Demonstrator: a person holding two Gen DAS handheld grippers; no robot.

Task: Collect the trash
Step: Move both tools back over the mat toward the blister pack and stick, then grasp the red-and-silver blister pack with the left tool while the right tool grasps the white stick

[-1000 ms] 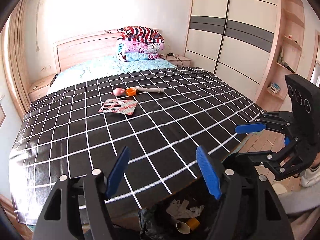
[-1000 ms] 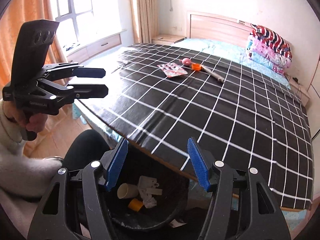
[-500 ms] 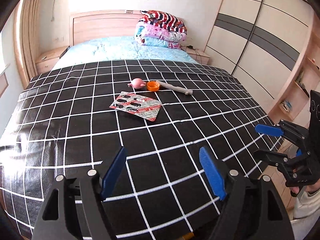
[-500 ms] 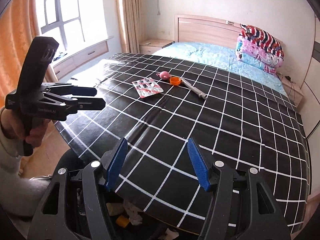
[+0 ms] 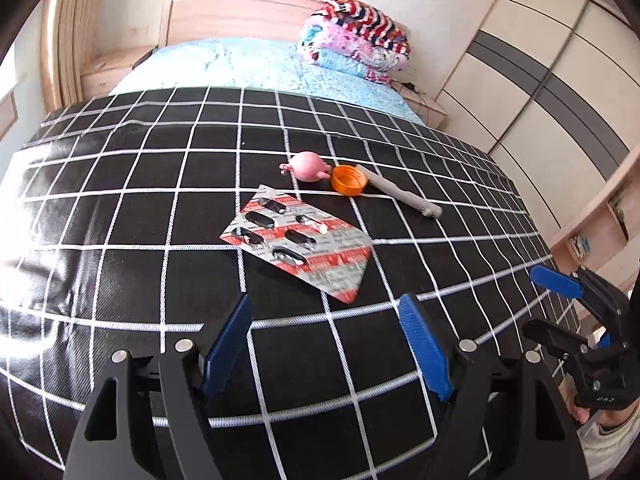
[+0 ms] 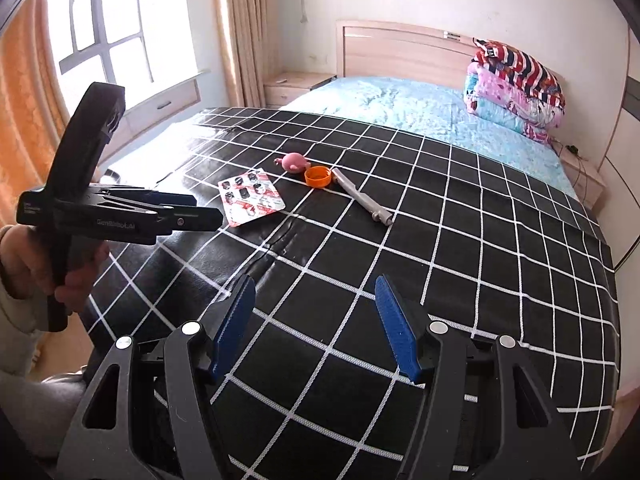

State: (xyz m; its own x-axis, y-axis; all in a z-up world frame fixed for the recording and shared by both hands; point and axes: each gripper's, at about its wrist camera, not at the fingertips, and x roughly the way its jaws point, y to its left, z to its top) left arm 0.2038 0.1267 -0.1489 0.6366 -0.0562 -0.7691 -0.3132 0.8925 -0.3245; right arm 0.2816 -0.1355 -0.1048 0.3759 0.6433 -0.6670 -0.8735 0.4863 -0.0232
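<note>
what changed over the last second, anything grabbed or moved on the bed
Both grippers swung up from the trash bin, which has dropped out of view, and forward over the black checked sheet toward the litter. The left gripper now sits just short of the blister pack; the right gripper trails. Nothing was taken or released. The pack, pink toy, orange cap and grey tube lie unmoved.
</note>
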